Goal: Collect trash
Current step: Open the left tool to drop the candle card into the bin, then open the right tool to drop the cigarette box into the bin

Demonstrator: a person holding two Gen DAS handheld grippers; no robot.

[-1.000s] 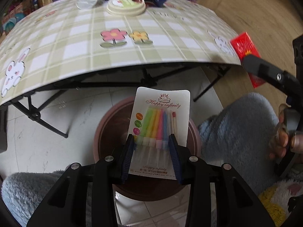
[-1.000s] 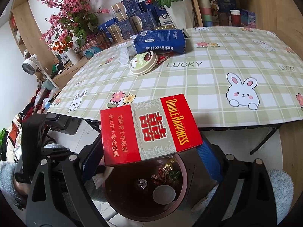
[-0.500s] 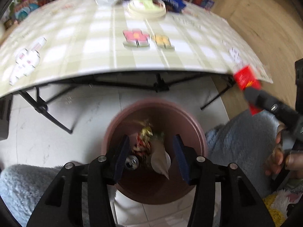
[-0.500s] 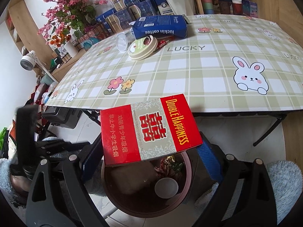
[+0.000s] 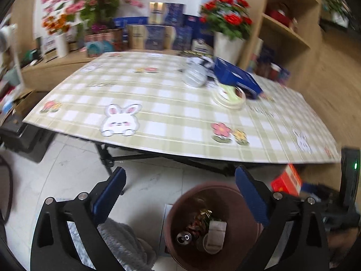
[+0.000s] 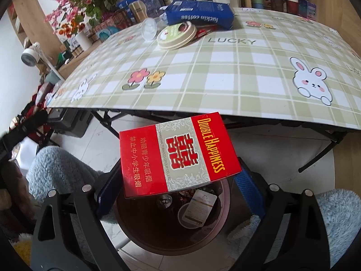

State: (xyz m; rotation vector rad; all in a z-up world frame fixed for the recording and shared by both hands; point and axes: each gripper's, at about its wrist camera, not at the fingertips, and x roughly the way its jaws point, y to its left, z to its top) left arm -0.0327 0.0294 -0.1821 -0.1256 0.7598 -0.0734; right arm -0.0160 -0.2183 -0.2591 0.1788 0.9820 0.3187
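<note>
My right gripper (image 6: 178,187) is shut on a red "Double Happiness" cigarette box (image 6: 178,153), held above the brown trash bin (image 6: 135,232) on the floor. The candle card (image 6: 199,206) lies inside the bin with a can and wrappers. My left gripper (image 5: 180,194) is open and empty, raised above the bin (image 5: 176,248) and facing the table. The red box also shows at the right in the left wrist view (image 5: 286,180). On the table lie a blue coffee bag (image 6: 200,15), a round lid (image 6: 176,35) and a clear plastic cup (image 6: 149,28).
The checked folding table (image 5: 158,103) stands just beyond the bin, its edge overhanging near both grippers. Flowers, boxes and shelves crowd the back wall. Fluffy blue slippers (image 6: 56,171) flank the bin. A dark box (image 5: 24,135) sits on the floor at left.
My left gripper opened and let the candle card fall into the bin, then lifted and turned toward the table. The right gripper holds the red box lower over the bin.
</note>
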